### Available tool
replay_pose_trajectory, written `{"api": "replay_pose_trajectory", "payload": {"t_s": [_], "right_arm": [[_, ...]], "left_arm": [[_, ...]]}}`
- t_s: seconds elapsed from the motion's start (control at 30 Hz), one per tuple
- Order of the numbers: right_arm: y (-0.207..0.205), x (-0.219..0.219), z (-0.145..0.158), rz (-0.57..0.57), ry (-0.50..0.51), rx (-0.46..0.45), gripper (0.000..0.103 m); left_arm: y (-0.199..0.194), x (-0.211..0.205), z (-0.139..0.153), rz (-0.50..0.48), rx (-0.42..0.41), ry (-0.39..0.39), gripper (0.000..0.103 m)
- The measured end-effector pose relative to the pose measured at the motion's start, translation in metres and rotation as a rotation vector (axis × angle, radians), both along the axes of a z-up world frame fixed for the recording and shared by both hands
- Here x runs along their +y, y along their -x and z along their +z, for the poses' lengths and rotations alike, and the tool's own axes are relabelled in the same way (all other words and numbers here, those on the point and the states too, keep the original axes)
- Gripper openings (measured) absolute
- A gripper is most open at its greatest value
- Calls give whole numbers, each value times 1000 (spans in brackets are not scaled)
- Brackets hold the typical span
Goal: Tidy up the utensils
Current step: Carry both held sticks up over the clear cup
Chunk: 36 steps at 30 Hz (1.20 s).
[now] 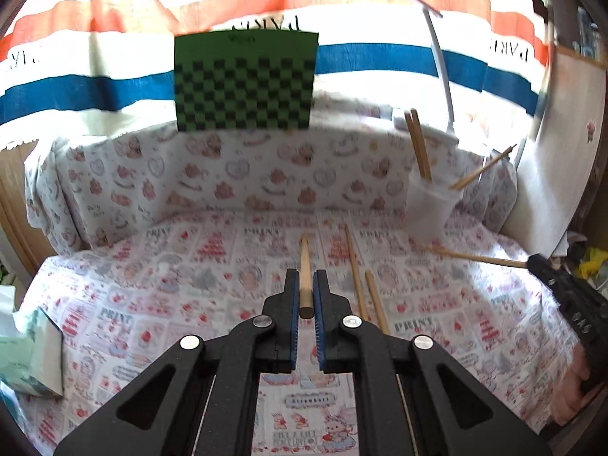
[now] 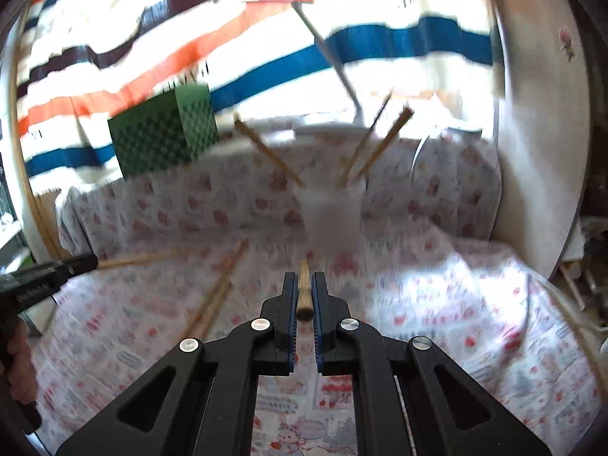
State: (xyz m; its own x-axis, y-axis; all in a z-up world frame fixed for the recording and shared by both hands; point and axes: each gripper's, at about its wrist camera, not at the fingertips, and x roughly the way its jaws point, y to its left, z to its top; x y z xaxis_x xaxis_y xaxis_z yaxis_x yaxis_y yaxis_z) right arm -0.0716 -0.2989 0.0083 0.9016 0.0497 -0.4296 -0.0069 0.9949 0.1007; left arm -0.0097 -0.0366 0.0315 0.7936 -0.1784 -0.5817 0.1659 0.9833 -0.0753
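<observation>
Tablecloth (image 1: 152, 285) | L gripper (image 1: 306, 285) clamps chopstick (image 1: 305, 266) | R gripper (image 2: 304, 285) clamps another chopstick (image 2: 303, 285)

A green checkered box (image 1: 245, 81) and, seemingly, tissues (image 1: 28, 349).

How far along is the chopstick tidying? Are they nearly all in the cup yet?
About halfway. Three chopsticks already stand in the white cup. In hand: the left gripper clamps one chopstick and the right gripper clamps another. Left: two loose chopsticks lying on the printed cloth.
</observation>
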Motion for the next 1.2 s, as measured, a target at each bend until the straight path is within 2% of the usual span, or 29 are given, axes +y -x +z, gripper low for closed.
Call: {"api": "replay_pose_trajectory", "payload": {"t_s": [0.13, 0.23, 0.37, 0.6, 0.73, 0.83, 1.0, 1.1, 1.2], "right_arm": [[9, -2, 33, 13, 21, -58, 8], [8, -4, 53, 14, 21, -77, 8], [2, -6, 72, 12, 9, -89, 8], [-5, -4, 98, 28, 9, -119, 8], [-11, -4, 111, 29, 3, -129, 8], [-15, -7, 121, 32, -6, -134, 8], [-24, -11, 141, 18, 3, -163, 8], [-29, -14, 153, 2, 7, -191, 8], [-32, -16, 165, -19, 22, -236, 8]], "left_arm": [[-2, 2, 26, 13, -65, -40, 6], [-10, 8, 46, 18, -83, -20, 6], [-16, 7, 65, 26, -123, -50, 6], [-20, 9, 89, 19, -164, -31, 6], [-23, 4, 99, -12, -162, -3, 6], [-26, -4, 110, -45, -170, 22, 6], [-29, -27, 133, -90, -212, 14, 6], [-32, -40, 143, -96, -210, 30, 6], [-29, -56, 154, -118, -261, 28, 6]]}}
